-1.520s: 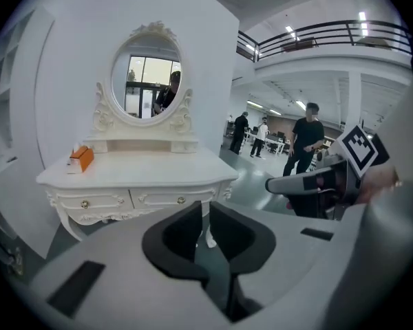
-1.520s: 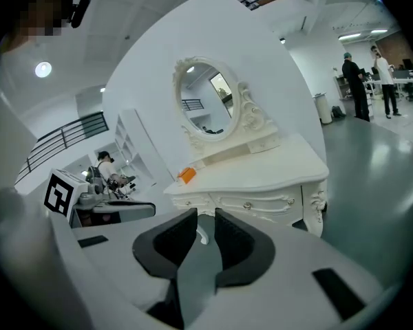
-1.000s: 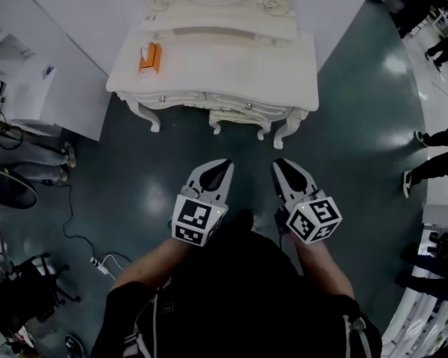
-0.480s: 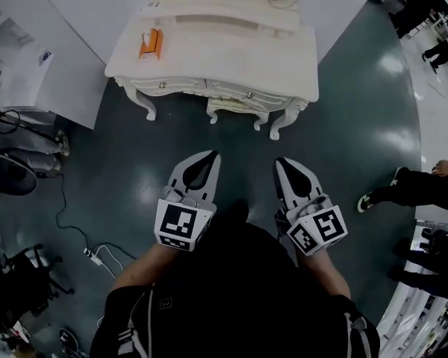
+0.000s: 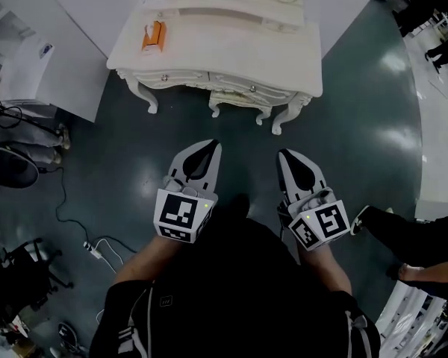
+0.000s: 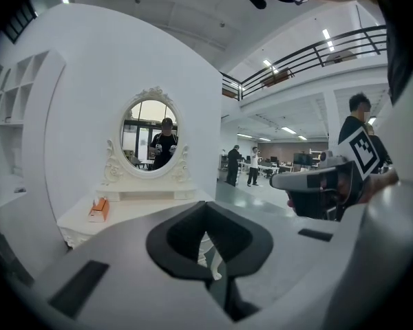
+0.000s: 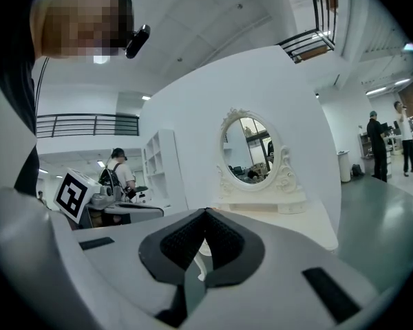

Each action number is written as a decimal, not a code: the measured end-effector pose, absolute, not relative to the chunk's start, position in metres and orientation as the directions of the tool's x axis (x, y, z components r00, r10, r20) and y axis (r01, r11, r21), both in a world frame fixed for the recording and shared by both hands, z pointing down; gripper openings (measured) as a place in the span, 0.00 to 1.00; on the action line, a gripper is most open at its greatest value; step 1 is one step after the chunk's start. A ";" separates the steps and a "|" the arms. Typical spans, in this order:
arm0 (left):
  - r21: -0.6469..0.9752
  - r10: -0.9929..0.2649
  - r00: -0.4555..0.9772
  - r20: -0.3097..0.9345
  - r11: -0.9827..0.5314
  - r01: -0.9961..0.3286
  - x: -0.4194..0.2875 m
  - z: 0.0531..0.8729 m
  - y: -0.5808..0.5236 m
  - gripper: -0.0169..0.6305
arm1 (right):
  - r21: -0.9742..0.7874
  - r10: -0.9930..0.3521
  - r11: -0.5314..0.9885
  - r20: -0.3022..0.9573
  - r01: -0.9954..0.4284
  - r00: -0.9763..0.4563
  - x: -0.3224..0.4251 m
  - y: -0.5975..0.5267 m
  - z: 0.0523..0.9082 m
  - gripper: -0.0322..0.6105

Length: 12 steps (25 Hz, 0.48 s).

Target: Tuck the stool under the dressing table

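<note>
The left gripper [image 5: 211,145] and the right gripper [image 5: 284,154] hang side by side, each with its fingers pressed together on nothing; well ahead of the fingers, between the two, the stool [image 5: 239,100] sits tucked under the dressing table [image 5: 231,54]; an orange box [image 5: 152,36] lies on the worktop, ahead and left of the left fingers.

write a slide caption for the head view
Left tongs and right tongs shut, empty, facing the white dressing table with the stool tucked under it
</note>
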<state>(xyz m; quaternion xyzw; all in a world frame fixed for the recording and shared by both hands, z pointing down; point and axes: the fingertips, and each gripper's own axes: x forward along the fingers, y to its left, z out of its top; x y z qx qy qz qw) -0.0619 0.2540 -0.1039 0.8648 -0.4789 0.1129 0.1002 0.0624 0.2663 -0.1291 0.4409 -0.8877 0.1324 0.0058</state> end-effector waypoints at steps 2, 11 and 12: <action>0.071 -0.807 0.517 0.287 -0.520 -0.851 -0.062 -0.106 0.254 0.04 | -0.227 -0.779 0.582 0.120 -0.781 -0.615 0.060 0.265 -0.132 0.08; 0.062 -0.810 0.512 0.286 -0.518 -0.853 -0.066 -0.109 0.258 0.04 | -0.229 -0.769 0.595 0.116 -0.770 -0.629 0.050 0.267 -0.129 0.08; 0.060 -0.810 0.511 0.288 -0.517 -0.854 -0.067 -0.108 0.258 0.04 | -0.231 -0.769 0.594 0.117 -0.770 -0.628 0.050 0.267 -0.128 0.08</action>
